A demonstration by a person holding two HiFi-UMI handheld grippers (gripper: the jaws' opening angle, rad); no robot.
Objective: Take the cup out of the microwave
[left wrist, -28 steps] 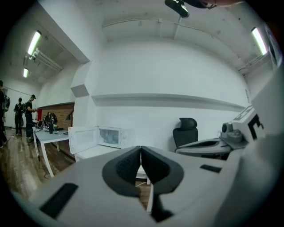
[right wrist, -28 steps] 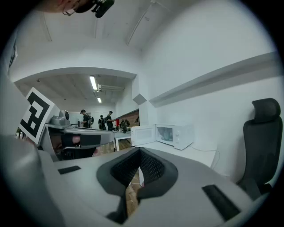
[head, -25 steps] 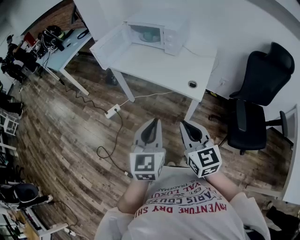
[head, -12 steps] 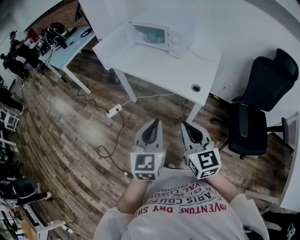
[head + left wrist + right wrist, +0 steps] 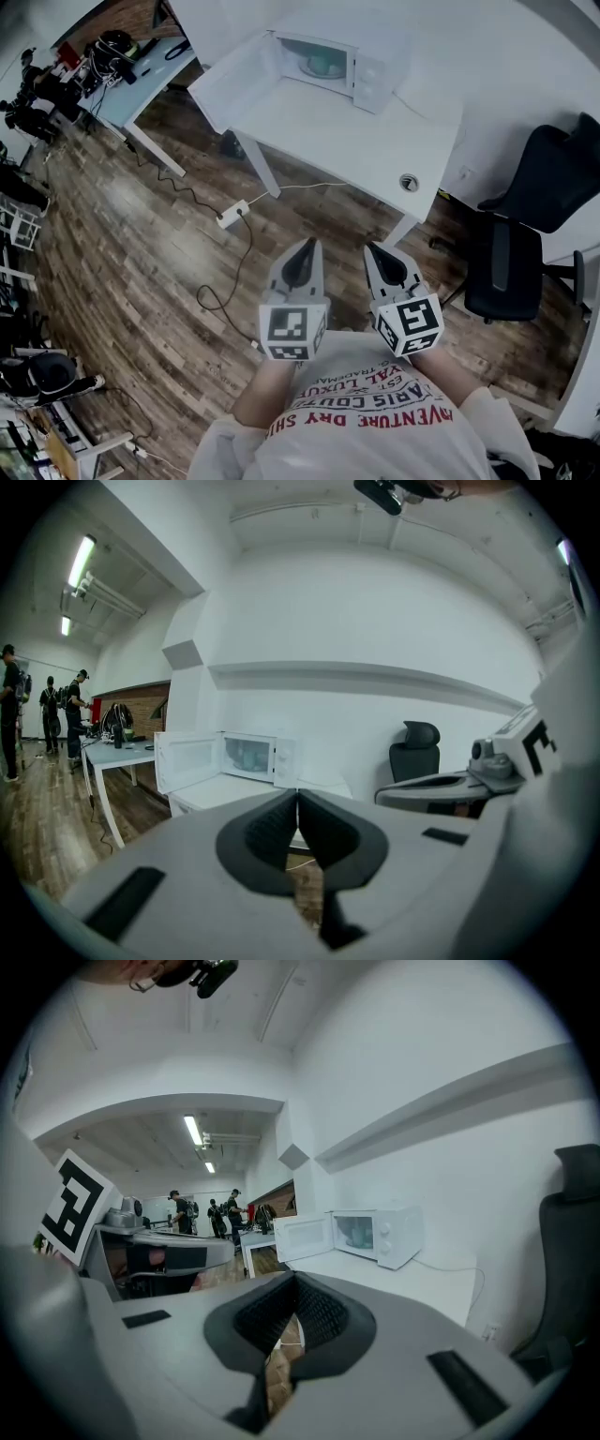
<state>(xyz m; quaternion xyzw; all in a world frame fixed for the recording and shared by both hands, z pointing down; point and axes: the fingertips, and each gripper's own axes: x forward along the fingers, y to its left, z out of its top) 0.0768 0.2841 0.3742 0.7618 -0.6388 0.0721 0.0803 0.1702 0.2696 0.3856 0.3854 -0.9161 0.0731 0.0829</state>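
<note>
I read both jaws clenched, empty: left gripper (image 5: 302, 249), right gripper (image 5: 377, 251). Cup (image 5: 323, 66) sits inside open microwave (image 5: 377, 73), far on the surface (image 5: 356, 145).

The cup (image 5: 323, 64) inside the microwave (image 5: 371, 73) is only a small teal shape, too small to tell its form; the black chair (image 5: 502, 267) is cut off by the head view's right edge; the distant people (image 5: 73, 719) in the left gripper view are tiny and dark; the person's shirt (image 5: 375, 431) runs off the bottom edge.

White table (image 5: 349, 142), open microwave (image 5: 373, 54) on it
</note>
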